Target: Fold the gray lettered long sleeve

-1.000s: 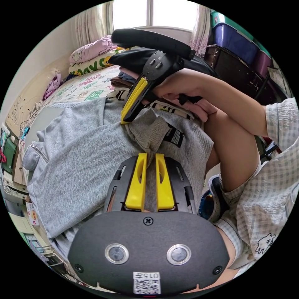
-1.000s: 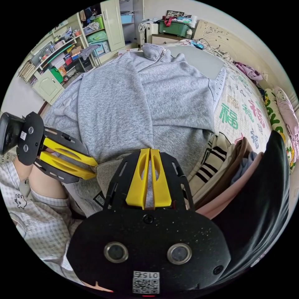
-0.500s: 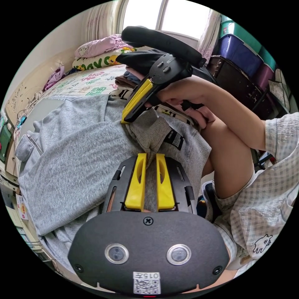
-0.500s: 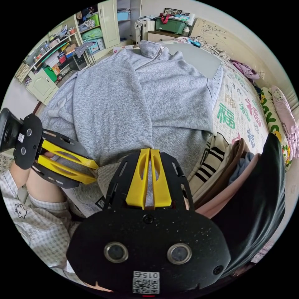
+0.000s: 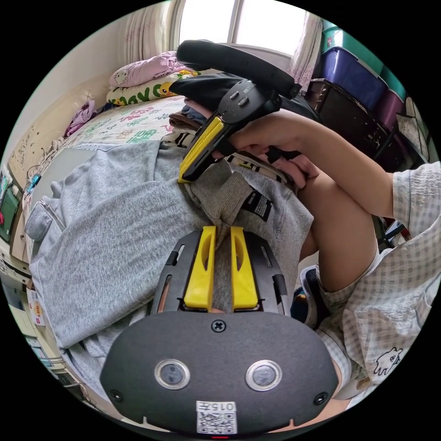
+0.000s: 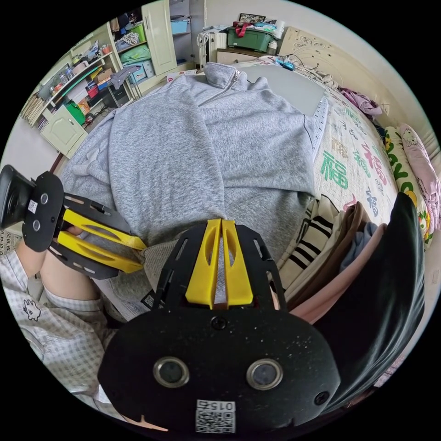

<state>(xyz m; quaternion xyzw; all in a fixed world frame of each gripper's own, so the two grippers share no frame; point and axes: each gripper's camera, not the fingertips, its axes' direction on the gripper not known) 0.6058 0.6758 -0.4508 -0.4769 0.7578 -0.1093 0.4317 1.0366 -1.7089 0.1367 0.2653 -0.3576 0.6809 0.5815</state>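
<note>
Gray long sleeve [image 6: 202, 151]: spread on the bed [image 6: 353, 170], collar at the far end.
Left tongs [image 5: 223, 229]: pinching the near ribbed hem.
Right tongs [image 6: 221, 225]: pinching the same hem, just beside.
Stacked clothes [image 6: 330, 248]: right of it.

Little differs from a second ago. Ahead of the left gripper [image 5: 223, 228], the gray sweatshirt [image 5: 115, 229] lies a touch flatter, its zip collar [image 5: 39, 220] lower beside the jaws. The left gripper [image 6: 138, 253], seen beside the right gripper [image 6: 222, 223], sits slightly higher, closer to the folded sleeve [image 6: 165, 161].
</note>
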